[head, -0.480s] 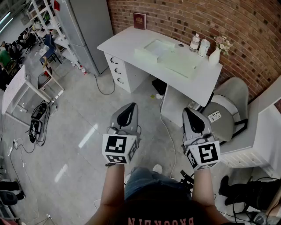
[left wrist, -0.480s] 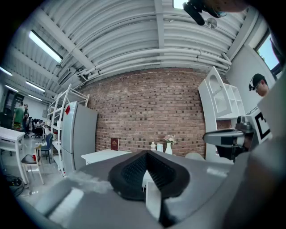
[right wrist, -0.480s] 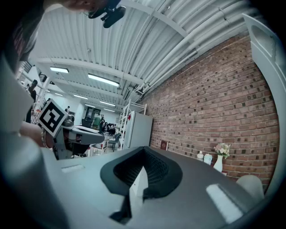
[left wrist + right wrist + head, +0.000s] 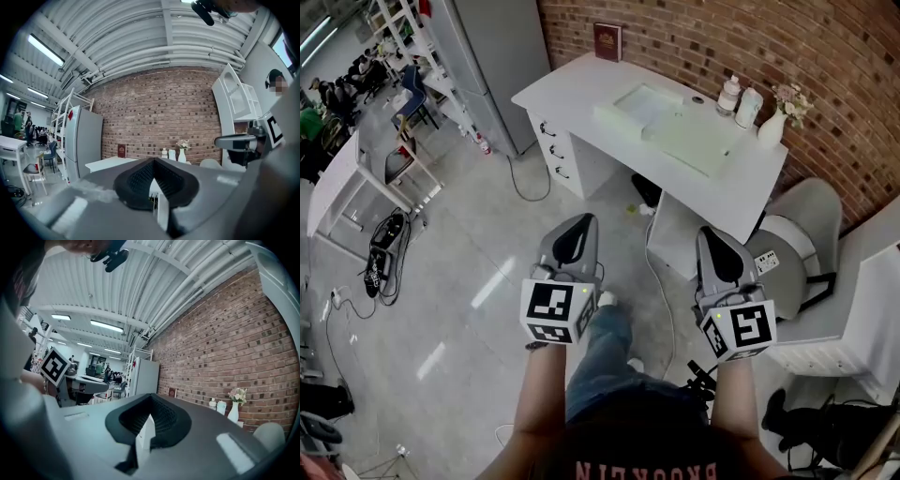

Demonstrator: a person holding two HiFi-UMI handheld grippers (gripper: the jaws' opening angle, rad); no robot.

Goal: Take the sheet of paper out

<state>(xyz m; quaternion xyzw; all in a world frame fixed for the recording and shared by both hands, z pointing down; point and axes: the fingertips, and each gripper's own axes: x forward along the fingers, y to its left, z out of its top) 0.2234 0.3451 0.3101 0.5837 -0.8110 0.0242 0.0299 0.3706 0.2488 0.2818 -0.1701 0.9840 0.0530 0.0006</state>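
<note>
The white desk (image 4: 581,94) stands ahead against the brick wall. On it lie a shallow pale box (image 4: 637,105) and a pale green mat (image 4: 701,142); I cannot make out a separate sheet of paper from here. My left gripper (image 4: 580,225) and right gripper (image 4: 711,236) are held level side by side over the floor, well short of the desk. Both are shut with nothing between the jaws. The left gripper view shows its jaws (image 4: 153,163) met, with the desk far off. The right gripper view shows the same for the right gripper (image 4: 149,401).
A grey chair (image 4: 797,234) sits at the desk's right end, beside a white shelf unit (image 4: 867,300). Two bottles (image 4: 739,97), a flower vase (image 4: 773,122) and a red book (image 4: 607,41) stand at the desk's back. A fridge (image 4: 487,56) is on the left, with cables (image 4: 380,258) on the floor.
The person has stepped forward; one leg now shows between the grippers. The desk sits slightly further right and lower in the head view. Both grippers keep their pose.
</note>
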